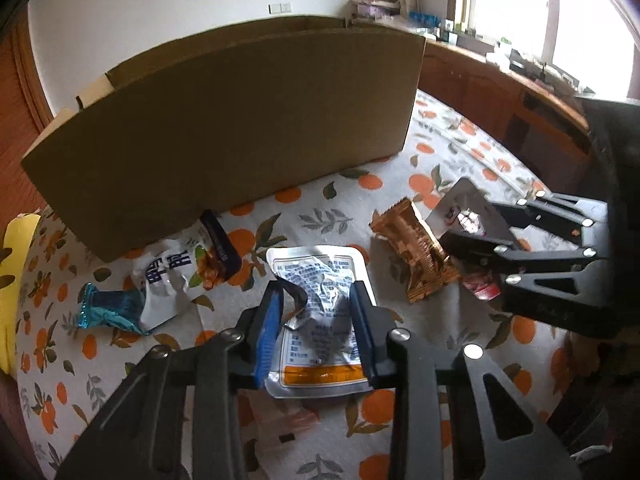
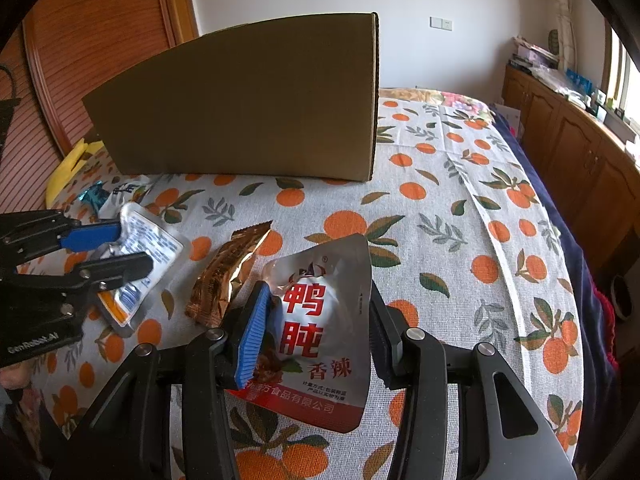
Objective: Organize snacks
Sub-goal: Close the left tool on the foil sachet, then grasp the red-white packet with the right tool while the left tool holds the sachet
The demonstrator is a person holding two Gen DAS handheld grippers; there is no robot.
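Note:
My left gripper is shut on a crumpled silver pouch with small print and an orange band, pinched between the blue pad and the dark pad. The right wrist view shows that left gripper at the left edge, clamping the same pouch just above the cloth. My right gripper is shut on a silver pouch with big red characters, held tilted over the table. From the left wrist camera, the right gripper and its pouch are at the right.
A tall cardboard box stands behind the snacks on the orange-print tablecloth. A gold wrapper lies between the grippers. A teal wrapper, a white pouch and a dark blue packet lie left. Wooden cabinets run along the right.

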